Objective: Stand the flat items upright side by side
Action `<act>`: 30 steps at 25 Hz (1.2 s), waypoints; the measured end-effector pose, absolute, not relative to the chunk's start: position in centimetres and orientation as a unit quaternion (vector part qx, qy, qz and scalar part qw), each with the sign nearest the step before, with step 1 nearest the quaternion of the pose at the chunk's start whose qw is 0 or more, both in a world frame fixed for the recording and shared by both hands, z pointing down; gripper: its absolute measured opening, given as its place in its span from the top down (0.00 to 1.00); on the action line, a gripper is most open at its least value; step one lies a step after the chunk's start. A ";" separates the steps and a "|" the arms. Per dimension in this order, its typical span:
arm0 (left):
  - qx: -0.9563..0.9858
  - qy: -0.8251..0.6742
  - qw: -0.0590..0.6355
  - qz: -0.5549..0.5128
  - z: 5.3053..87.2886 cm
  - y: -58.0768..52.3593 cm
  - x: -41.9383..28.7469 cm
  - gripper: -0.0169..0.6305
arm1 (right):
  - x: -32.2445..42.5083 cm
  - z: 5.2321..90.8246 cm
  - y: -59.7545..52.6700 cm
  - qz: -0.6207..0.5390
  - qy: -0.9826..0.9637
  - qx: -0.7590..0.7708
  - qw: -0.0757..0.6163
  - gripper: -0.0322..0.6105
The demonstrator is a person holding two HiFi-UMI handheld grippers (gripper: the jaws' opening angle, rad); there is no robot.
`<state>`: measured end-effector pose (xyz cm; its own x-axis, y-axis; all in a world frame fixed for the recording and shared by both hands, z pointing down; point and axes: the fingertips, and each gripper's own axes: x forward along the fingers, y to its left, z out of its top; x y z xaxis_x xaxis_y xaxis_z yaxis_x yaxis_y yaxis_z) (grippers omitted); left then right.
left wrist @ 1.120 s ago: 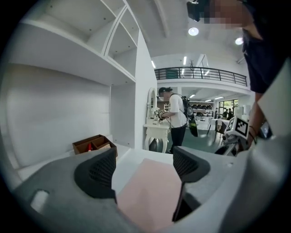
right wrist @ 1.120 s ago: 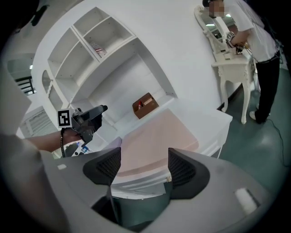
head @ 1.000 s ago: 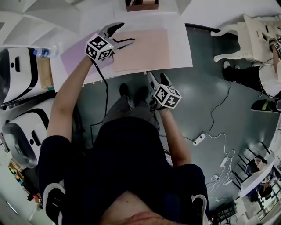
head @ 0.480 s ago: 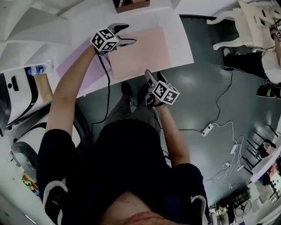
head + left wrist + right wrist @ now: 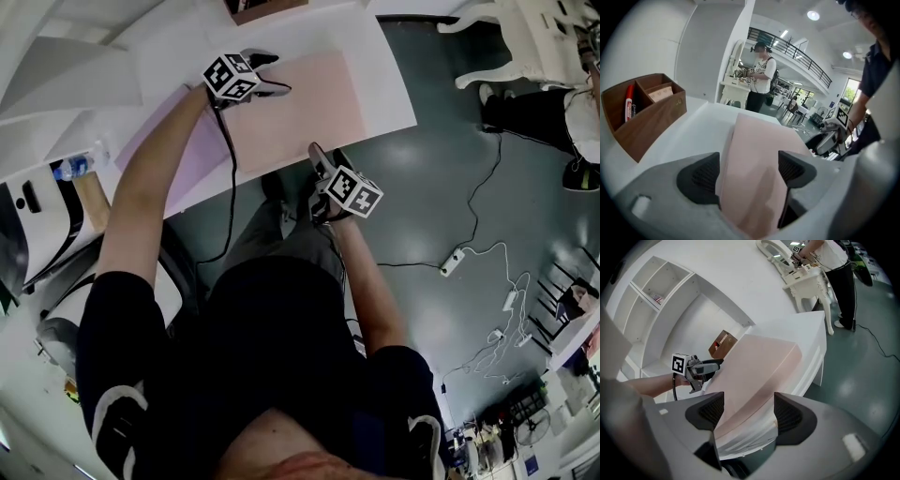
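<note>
A large pink flat board (image 5: 305,108) lies flat on the white table (image 5: 389,84), partly over a lavender flat sheet (image 5: 178,141). My left gripper (image 5: 279,74) hovers over the board's left edge, jaws open; in the left gripper view the pink board (image 5: 757,140) runs between and below the open left gripper (image 5: 750,171). My right gripper (image 5: 326,152) is at the table's near edge, open. In the right gripper view the pink board (image 5: 759,362) stretches ahead of the open right gripper (image 5: 749,416), whose jaws sit to either side of its near edge without closing on it.
A brown wooden box (image 5: 644,110) with a red marker stands at the table's far side. A water bottle (image 5: 75,167) lies at the left. On the floor are a power strip (image 5: 455,261) and cables. A white chair (image 5: 525,47) and a person (image 5: 761,77) are beyond the table.
The head view has swung, so the table sits higher and more tilted. Both grippers keep roughly their places at the pink board's left and near edges, jaws still open.
</note>
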<state>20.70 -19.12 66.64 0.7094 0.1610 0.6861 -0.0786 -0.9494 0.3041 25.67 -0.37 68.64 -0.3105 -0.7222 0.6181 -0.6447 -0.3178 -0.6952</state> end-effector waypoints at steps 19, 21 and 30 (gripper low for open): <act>0.875 0.076 0.189 0.439 69.1 -18.2 21.3 0.36 | 26.6 69.2 -1.3 -0.594 0.543 -0.585 0.099 0.45; 0.876 0.078 0.190 0.437 69.0 -17.9 21.4 0.37 | 26.7 69.1 -1.0 -0.597 0.538 -0.586 0.104 0.45; 0.872 0.105 0.180 0.444 69.1 -15.9 22.3 0.37 | 26.6 70.6 0.5 -0.612 0.527 -0.580 0.109 0.43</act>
<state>22.35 -15.90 69.11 0.5843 0.3430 0.7355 0.0245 -0.9133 0.4065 26.57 0.46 70.62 -0.3038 -0.7439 0.5952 -0.4775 -0.4217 -0.7708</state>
